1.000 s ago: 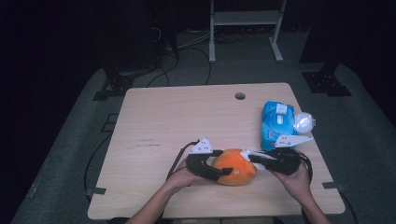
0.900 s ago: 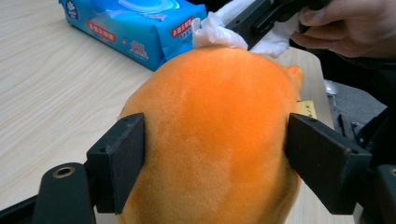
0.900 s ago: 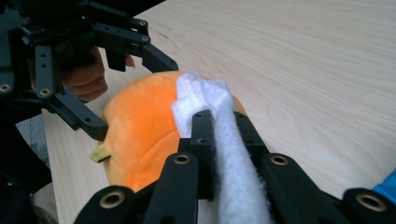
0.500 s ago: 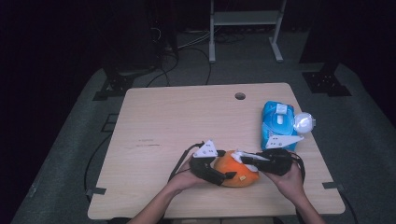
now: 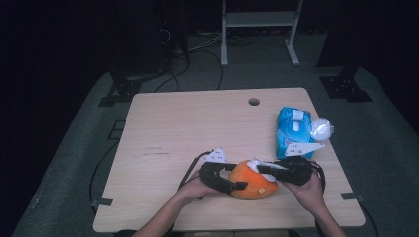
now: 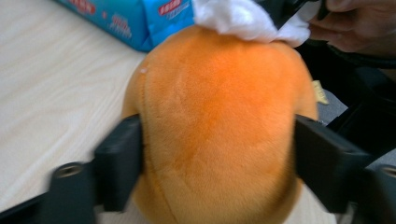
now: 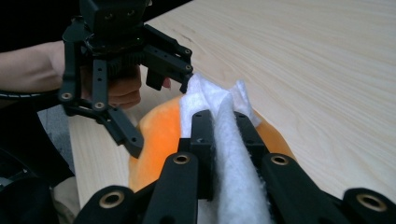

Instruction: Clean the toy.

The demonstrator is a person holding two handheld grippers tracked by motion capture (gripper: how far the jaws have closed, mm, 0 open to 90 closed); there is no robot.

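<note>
Orange plush toy (image 6: 219, 126) lay at the tabletop's (image 5: 197, 123) near edge — the left gripper (image 5: 225, 182) had just closed onto its sides, steadying it, while the right gripper (image 7: 219, 140) pinched a white wipe (image 7: 233, 154) against it — wiping could go on.

Blue wipes pack (image 6: 135, 21) cut off by top edge

Wooden table (image 5: 173, 123) — orange plush (image 5: 252, 183), blue pack (image 5: 292, 129)
</note>
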